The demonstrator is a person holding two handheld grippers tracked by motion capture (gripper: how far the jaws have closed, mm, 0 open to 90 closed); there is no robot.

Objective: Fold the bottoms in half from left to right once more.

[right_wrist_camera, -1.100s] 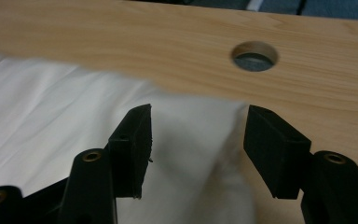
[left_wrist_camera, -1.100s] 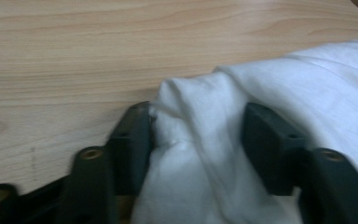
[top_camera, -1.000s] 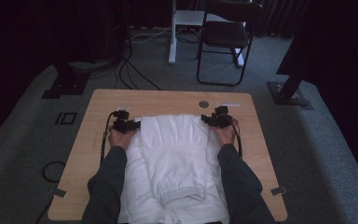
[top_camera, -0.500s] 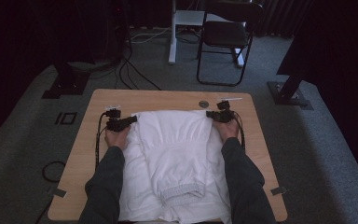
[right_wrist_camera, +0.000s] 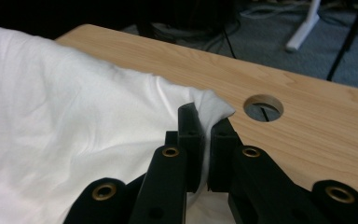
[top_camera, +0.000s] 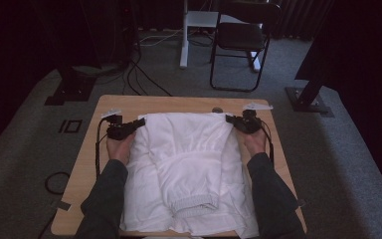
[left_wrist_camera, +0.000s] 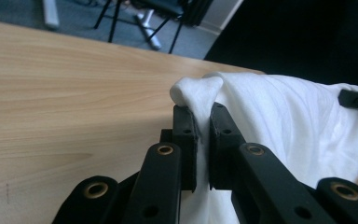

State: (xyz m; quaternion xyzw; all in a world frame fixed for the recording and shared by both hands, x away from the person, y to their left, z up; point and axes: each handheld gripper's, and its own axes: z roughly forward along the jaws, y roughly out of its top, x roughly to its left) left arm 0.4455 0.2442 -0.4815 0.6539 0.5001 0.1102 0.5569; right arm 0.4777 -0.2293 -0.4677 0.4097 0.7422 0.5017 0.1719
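a white garment (top_camera: 189,169), which looks like a pair of pants with an elastic waistband, lies spread on the wooden desk (top_camera: 179,103), its long axis running from the person's edge of the desk to the far edge. the waistband sits at the near end, and the far hem lies close to the small round hole (top_camera: 217,110) in the desk.

the left gripper (top_camera: 129,128) holds the far left corner of the garment, and the right gripper (top_camera: 235,121) holds the far right corner, just beside the hole. each arm is nearest to its own corner, and the two stand well apart with the far edge of the cloth stretched between them.

in the left gripper view the jaws of the left gripper (left_wrist_camera: 203,140) are pressed together on a bunched tip of white cloth (left_wrist_camera: 200,91), which pokes up above them. in the right gripper view the jaws of the right gripper (right_wrist_camera: 204,144) are likewise clamped on a fold of cloth (right_wrist_camera: 209,105), with the hole (right_wrist_camera: 263,108) just beyond.

the cloth extends from both pairs of jaws back toward the person, so the coming move likely turns on carrying both corners evenly along that long axis.
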